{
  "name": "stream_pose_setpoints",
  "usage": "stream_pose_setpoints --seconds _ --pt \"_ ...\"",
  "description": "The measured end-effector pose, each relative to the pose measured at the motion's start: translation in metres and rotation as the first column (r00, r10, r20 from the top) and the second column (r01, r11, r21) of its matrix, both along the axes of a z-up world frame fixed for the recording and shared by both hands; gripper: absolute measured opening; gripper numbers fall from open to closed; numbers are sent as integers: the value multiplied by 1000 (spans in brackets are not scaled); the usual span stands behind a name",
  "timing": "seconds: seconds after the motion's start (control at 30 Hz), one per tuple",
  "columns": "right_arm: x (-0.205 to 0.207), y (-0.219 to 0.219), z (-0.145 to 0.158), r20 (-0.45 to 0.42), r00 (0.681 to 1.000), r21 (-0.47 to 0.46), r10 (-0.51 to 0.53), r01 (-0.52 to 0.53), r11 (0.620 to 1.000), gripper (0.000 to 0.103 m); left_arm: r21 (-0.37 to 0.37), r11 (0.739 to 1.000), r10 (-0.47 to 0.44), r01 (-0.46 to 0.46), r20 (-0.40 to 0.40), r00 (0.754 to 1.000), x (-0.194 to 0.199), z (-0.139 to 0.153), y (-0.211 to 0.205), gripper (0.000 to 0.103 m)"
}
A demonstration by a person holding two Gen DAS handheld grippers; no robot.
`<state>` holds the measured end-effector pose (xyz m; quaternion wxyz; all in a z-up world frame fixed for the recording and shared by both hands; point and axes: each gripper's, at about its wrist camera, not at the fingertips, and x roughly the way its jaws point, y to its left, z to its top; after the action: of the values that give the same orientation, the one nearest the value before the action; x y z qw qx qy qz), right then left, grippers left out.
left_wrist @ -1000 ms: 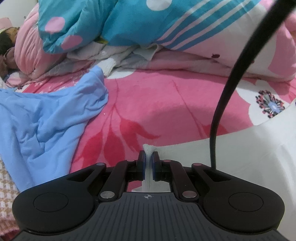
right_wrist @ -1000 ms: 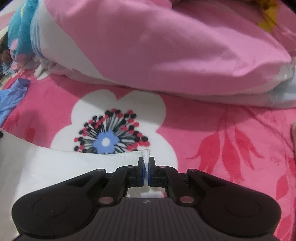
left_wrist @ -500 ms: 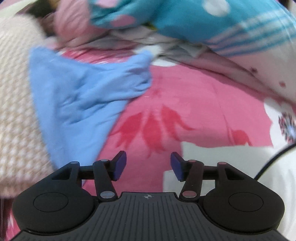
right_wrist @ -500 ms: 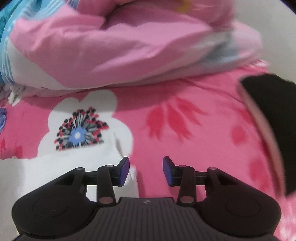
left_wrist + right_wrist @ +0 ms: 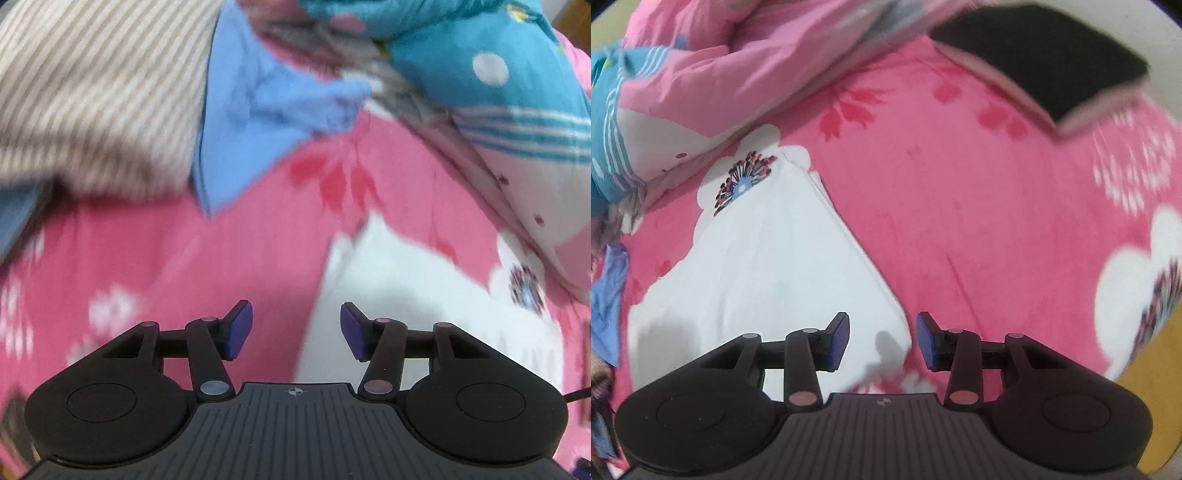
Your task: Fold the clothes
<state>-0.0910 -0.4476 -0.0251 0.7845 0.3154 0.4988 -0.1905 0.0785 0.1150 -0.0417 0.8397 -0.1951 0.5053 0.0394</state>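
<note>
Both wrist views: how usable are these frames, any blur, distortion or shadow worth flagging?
Left wrist view: heavy motion smear across the blue garment and striped fabric; only the left tool is sharp. Right wrist view: the white garment reads fairly clearly, carrying soft grey shadows near the right tool; the dark item and the edges are smeared, with fisheye bending.

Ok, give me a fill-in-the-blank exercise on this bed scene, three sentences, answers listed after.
1. The flat white cotton garment lies on a floral bedsheet whose main colour is ____.
2. The jaws of the right hand-held gripper are ____, with nothing gripped.
3. In the left wrist view, the crumpled cloth beside the beige striped fabric is coloured ____.

Missing words: pink; open; blue
</note>
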Motion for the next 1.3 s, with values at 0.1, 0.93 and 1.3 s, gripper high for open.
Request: stream_pose_setpoints --seconds 0.1,0.93,1.3 --pt "-21 -3 -12 25 998 80 -49 47 996 42 -41 999 -12 10 -41 999 -36 -4 -19 52" --pt "14 13 -66 19 522 -185 853 -836 516 25 132 965 -212 225 -101 972 -80 -60 -117 51" --pt "36 -99 -107 299 899 487 321 -433 758 53 181 962 -189 204 -101 977 -81 -63 -130 53"
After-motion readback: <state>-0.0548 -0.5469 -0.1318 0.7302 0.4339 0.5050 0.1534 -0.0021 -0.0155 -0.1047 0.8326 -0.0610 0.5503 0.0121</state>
